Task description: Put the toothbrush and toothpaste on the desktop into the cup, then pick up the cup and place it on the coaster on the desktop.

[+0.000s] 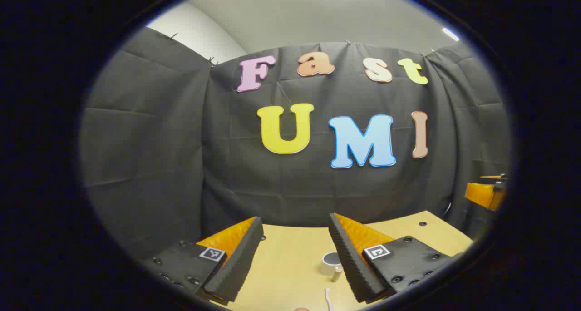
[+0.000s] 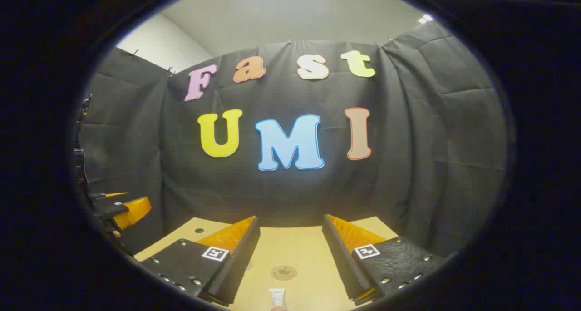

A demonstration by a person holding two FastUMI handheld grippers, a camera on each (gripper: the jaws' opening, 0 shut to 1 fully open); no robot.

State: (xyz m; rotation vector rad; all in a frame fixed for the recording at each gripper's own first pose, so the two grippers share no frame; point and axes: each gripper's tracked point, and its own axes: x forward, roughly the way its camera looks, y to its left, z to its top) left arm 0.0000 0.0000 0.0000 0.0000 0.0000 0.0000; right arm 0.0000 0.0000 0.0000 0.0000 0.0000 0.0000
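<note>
Both your grippers, left gripper (image 1: 295, 256) and right gripper (image 2: 290, 256), jaws spread, empty, above desk (image 1: 281, 252). Nothing loaded yet. Cup (image 1: 331, 263) at 12, toothbrush (image 1: 328, 298) at 6; toothpaste (image 2: 277, 297) at 6, coaster (image 2: 283, 272) beyond. Next: drop, pinch toothbrush.

- A recording booth, staged rather than lived-in: black cloth wall (image 1: 181, 156) hangs in creased panels across the middle of both views, pinned along its top edge.
- Above it, upper frame, a plain pale ceiling (image 2: 290, 16) with strip lights.
- At the bottom, a bare light-wood desktop (image 2: 295, 252) butts against the cloth.
</note>
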